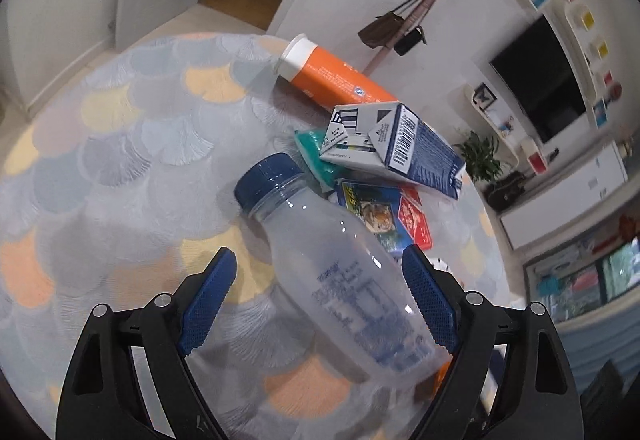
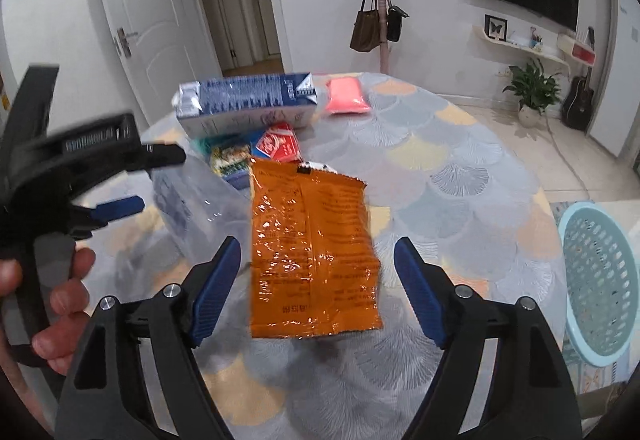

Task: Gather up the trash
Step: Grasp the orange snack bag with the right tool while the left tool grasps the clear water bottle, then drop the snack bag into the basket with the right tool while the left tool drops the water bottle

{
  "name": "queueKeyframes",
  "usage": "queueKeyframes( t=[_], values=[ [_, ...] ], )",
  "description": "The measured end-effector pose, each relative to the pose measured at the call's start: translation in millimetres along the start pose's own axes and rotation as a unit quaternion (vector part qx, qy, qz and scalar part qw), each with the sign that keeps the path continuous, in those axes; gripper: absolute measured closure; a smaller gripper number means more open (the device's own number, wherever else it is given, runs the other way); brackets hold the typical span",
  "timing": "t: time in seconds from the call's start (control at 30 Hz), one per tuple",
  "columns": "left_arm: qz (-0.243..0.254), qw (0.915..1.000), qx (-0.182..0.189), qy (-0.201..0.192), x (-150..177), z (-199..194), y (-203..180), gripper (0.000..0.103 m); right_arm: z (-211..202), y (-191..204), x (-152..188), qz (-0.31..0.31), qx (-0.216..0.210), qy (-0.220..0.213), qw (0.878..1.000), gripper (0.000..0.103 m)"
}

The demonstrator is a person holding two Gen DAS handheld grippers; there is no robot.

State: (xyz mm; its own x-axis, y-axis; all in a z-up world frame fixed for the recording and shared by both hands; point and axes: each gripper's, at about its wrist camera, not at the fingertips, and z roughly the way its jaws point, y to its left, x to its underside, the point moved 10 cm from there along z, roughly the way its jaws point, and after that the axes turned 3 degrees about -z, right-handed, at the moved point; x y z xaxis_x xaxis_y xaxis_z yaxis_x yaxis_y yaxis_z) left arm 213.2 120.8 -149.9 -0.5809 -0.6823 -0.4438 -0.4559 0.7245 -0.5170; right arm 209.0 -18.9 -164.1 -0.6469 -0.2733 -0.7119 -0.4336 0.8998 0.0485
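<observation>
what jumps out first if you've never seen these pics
A clear plastic bottle with a blue cap lies between the open left gripper. An orange foil wrapper lies between the open right gripper. Behind them, a blue-and-white carton tops a trash pile on the scallop-patterned tablecloth.

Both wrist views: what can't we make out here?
- Left wrist: bottle base blurred; contact with the open left gripper unclear.
- Left wrist: teal packet mostly under the carton.
- Right wrist: wrapper print unreadable; basket cut off by the frame edge, its bottom not visible.
</observation>
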Motion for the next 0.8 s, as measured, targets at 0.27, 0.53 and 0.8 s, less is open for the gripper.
queueKeyframes(
  t=[0.27,0.53,0.8],
  values=[
    [0.000,0.9993,-0.035,0.015,5.3,23.1,-11.4,0.021,12.0,0.6,4.0,-0.011,0.011,0.014,1.000,0.038],
    [0.039,0.9983,-0.037,0.023,15.3,18.2,-12.2,0.034,14.6,-10.2,11.3,0.023,-0.021,0.032,0.999,0.084],
    [0.122,0.9912,-0.017,0.047,40.3,-1.6,-7.9,0.044,-1.2,-8.2,8.1,0.015,-0.028,0.017,0.999,0.076]
  ],
)
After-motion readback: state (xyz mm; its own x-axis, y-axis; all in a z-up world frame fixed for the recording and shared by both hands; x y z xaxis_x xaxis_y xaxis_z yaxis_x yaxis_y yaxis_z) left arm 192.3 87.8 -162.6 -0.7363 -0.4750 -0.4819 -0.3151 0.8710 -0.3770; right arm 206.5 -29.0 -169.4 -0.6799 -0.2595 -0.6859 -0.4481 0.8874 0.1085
